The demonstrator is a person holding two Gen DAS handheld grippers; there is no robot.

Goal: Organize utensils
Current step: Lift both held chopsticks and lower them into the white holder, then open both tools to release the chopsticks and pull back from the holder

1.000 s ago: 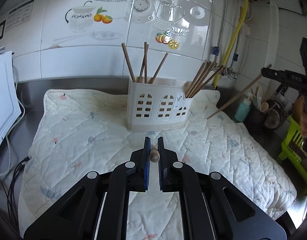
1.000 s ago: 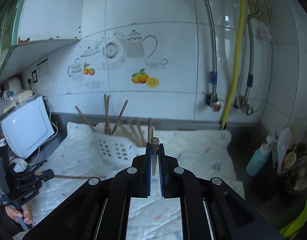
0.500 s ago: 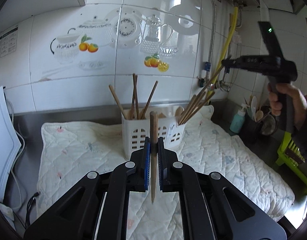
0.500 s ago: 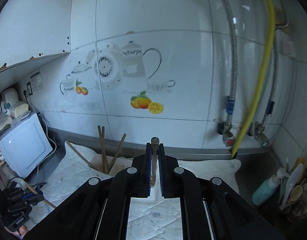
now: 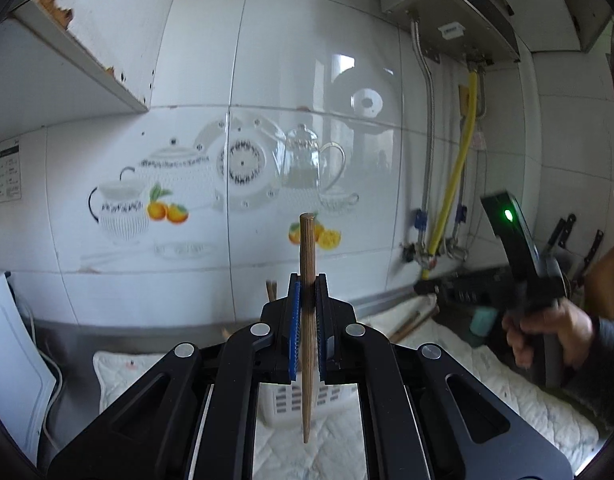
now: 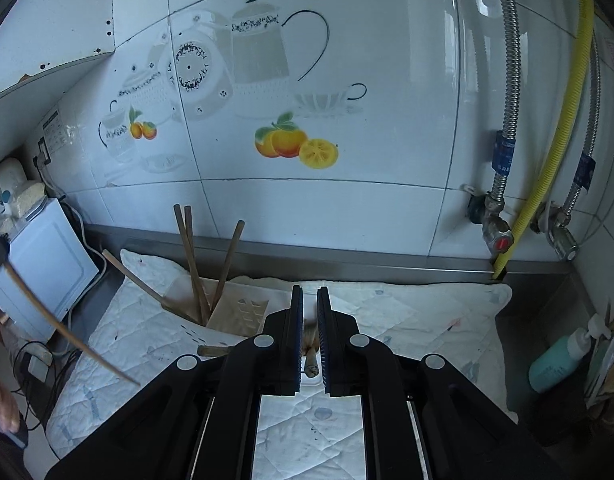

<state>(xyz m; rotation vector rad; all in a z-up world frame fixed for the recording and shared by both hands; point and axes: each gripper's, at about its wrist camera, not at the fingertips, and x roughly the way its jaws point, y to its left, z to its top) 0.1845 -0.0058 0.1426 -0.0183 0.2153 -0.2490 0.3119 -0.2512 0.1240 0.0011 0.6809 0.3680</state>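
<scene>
The left gripper (image 5: pixel 307 312) is clamped narrow on a single wooden chopstick (image 5: pixel 307 320), which stands almost upright between the blue pads, its blunt end above the jaws at twelve o'clock and its thin tip hanging below at six. Under it, from the left wrist view, only a slice of the white slotted utensil holder (image 5: pixel 291 400) shows past the gripper's frame, sitting on the quilted mat (image 5: pixel 487 368).

The right gripper (image 6: pixel 310 320) is also closed down tight, and a chopstick end (image 6: pixel 310 354) sits between its pads, pointing back toward the camera; the rest of the stick is hidden by the jaws, so I cannot tell where its far tip is. From the right wrist view the holder (image 6: pixel 243 308) lies at about eleven o'clock of those jaws, close in front, with several chopsticks (image 6: pixel 195 264) already leaning in its left-hand compartment. At nine o'clock in that view the chopstick held by the other hand shows as a blurred diagonal.

As I read it, both hands are at the carry-and-drop stage: each has one stick and the holder is the target. The right looks nearer to delivery. The next move for it calls for tipping the stick down over an open compartment and only then easing the jaws apart. The left needs to bring its upright stick forward over the holder, thin end first, keeping clear of the leaning sticks so none get knocked out.
</scene>
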